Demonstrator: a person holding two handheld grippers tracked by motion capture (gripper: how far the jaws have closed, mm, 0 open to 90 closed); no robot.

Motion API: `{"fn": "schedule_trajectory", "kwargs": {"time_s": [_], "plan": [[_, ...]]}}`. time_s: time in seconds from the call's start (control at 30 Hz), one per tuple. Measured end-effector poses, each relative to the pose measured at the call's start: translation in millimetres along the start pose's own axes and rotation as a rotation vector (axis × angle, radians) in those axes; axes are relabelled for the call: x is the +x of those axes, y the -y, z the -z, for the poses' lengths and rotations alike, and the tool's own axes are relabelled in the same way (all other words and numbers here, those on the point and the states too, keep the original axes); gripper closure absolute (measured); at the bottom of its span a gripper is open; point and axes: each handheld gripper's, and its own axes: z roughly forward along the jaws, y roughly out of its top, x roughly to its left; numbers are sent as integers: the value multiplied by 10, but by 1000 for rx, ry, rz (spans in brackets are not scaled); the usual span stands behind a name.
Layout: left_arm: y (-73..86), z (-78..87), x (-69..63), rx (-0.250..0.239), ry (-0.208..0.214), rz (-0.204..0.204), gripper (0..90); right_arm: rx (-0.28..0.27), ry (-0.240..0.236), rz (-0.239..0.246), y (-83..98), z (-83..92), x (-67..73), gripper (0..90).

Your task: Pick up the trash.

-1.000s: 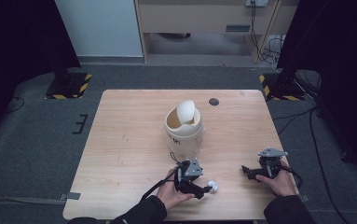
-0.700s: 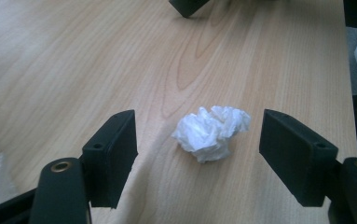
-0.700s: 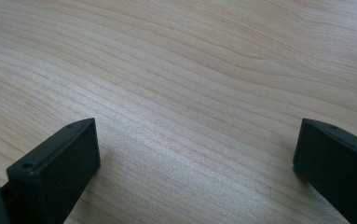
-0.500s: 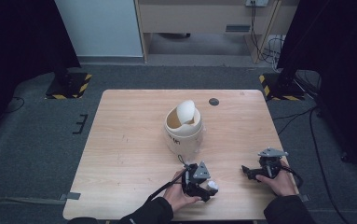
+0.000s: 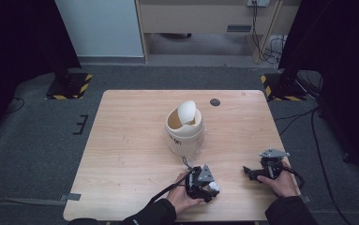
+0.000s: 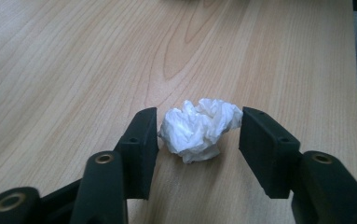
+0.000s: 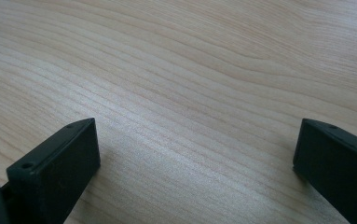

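Tissue wad [image 6: 199, 129] lies on the table [image 5: 130, 140] near its front edge, directly between my left gripper [image 6: 198, 140] jaws, which stand narrowly apart, the left one touching; I judge closing suffices. Right gripper [image 7: 195, 158] sits wide, holding nothing.

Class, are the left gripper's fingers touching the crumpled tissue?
Cannot tell. In the left gripper view the fingers flank the tissue; the left one meets its edge without a plain gap.
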Motion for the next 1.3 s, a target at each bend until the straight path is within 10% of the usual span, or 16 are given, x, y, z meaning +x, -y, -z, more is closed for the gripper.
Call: {"fn": "schedule_trajectory", "kwargs": {"time_s": [0.63, 1.3], "plan": [[-11, 26, -1, 3, -21, -19, 667, -1, 1, -2, 0, -1, 1, 7], [-75, 418, 95, -135, -58, 16, 665, 0, 1, 0, 0, 0, 0, 7]]}}
